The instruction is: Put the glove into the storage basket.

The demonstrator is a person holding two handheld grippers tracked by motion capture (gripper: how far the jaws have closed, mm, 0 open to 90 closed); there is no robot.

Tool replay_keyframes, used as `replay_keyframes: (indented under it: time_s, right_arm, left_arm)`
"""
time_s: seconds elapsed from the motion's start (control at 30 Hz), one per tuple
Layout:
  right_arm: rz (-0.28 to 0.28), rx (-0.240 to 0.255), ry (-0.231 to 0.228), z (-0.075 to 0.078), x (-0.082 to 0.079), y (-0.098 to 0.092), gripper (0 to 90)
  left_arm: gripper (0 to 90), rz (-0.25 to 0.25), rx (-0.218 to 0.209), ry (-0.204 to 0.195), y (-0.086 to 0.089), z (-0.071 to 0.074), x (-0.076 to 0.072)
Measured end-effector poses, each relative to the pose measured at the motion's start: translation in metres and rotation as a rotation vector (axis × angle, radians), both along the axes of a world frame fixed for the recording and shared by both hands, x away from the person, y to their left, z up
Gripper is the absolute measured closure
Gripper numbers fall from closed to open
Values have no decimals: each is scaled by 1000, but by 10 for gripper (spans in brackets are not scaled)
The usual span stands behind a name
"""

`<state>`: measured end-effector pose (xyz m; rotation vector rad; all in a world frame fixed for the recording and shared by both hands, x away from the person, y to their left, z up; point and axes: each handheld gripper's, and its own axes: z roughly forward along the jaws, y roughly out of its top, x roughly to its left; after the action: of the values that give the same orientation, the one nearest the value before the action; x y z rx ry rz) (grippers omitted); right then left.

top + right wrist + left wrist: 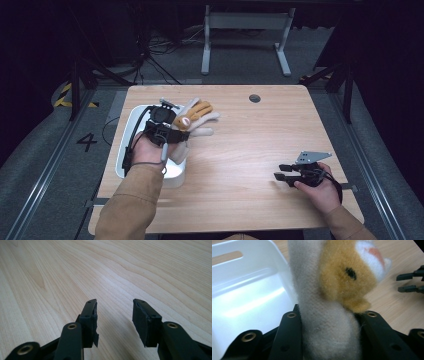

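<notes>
With the plush toy (329,315) clamped in the left tongs (181,129) at upper left beside the white bin (131,125), it should be carried squarely over the bin before release, the right tongs (113,322) kept open and empty.

The plush toy (194,120) is a soft stuffed animal in pale beige-grey and tan-orange, with a white muzzle, a pink-orange patch on it and a small black eye. It is clamped between the jaws of the left gripper (176,134): in the left gripper view the beige-grey body (324,322) fills the gap between both jaws and presses against each. Its tan head rises beyond the jaw tips, tilted toward one side. From above, its limbs splay out past the gripper's tips, above the bench, well apart from the right gripper (283,171).
</notes>
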<state>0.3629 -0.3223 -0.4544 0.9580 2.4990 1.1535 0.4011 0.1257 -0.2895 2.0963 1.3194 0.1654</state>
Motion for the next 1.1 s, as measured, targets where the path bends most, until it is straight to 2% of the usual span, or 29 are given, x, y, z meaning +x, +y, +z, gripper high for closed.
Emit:
replay_keyframes:
  time_s: [0.23, 0.4, 0.63, 0.73, 0.83, 0.93, 1.03, 1.1]
  right_arm:
    - [6, -9, -18, 2, -2, 3, 551]
    - [2, -12, -22, 1, -2, 2, 543]
    - [3, -14, -28, 0, -3, 2, 534]
    - [13, -19, -33, -1, -3, 3, 534]
    - [16, -16, -35, -1, -3, 4, 534]
    - [18, -17, -32, -1, -3, 4, 534]
    - [21, -20, -31, -2, -3, 4, 534]
    - [18, -18, -31, -2, -3, 4, 534]
  left_arm:
    - [669, 85, -9, -4, 21, -3, 5]
    - [668, 137, -35, 0, 34, -7, 10]
    - [666, 220, -34, 24, 43, -17, 13]
    - [666, 240, -22, 41, 46, -23, 14]
    - [669, 309, 25, 44, 47, -28, 15]
    - [668, 333, -14, 53, 53, -34, 16]
    - [667, 338, -34, 63, 57, -40, 18]
    - [667, 353, -69, 74, 58, -43, 19]
